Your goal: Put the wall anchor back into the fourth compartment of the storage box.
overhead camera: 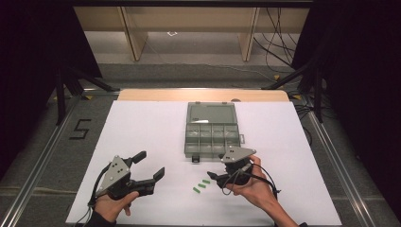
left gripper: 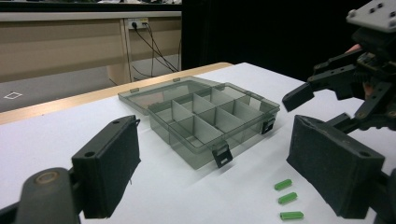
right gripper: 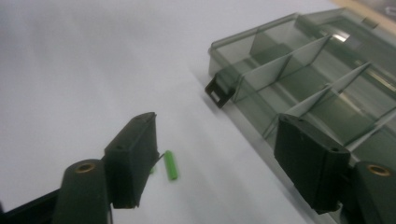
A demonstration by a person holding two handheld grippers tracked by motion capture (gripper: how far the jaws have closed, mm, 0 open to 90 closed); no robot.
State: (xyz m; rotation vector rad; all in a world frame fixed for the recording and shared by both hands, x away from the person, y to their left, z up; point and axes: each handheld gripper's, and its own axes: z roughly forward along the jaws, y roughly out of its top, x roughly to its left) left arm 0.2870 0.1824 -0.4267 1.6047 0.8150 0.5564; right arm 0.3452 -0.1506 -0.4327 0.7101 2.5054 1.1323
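- High view: a grey compartment box [overhead camera: 211,135] is seen lying open on the white table [overhead camera: 142,123], its lid folded flat to the far side; three small green pegs [overhead camera: 201,185] lie in a short row on the table just in front of it
- The left gripper [overhead camera: 152,165] is held low at the near left, jaws set wide apart with nothing between them; the right gripper [overhead camera: 215,178] is held just right of the pegs, near the box's front edge, and its jaws are hard to make out from here
- Left gripper view: the box [left gripper: 205,119] is shown with all compartments empty and both black latches hanging free; the pegs [left gripper: 288,198] lie near the right jaw, and the right gripper [left gripper: 327,79] is seen open farther off
- Right gripper view: the jaws are spread with nothing held; one green peg [right gripper: 171,165] lies just beside the left jaw, the box [right gripper: 303,74] close to the right
- The step in hand is judged to be picking up a peg; it would be done best if the jaws were lowered astride the nearest peg, across its short side, and closed gently so the neighbours are not knocked
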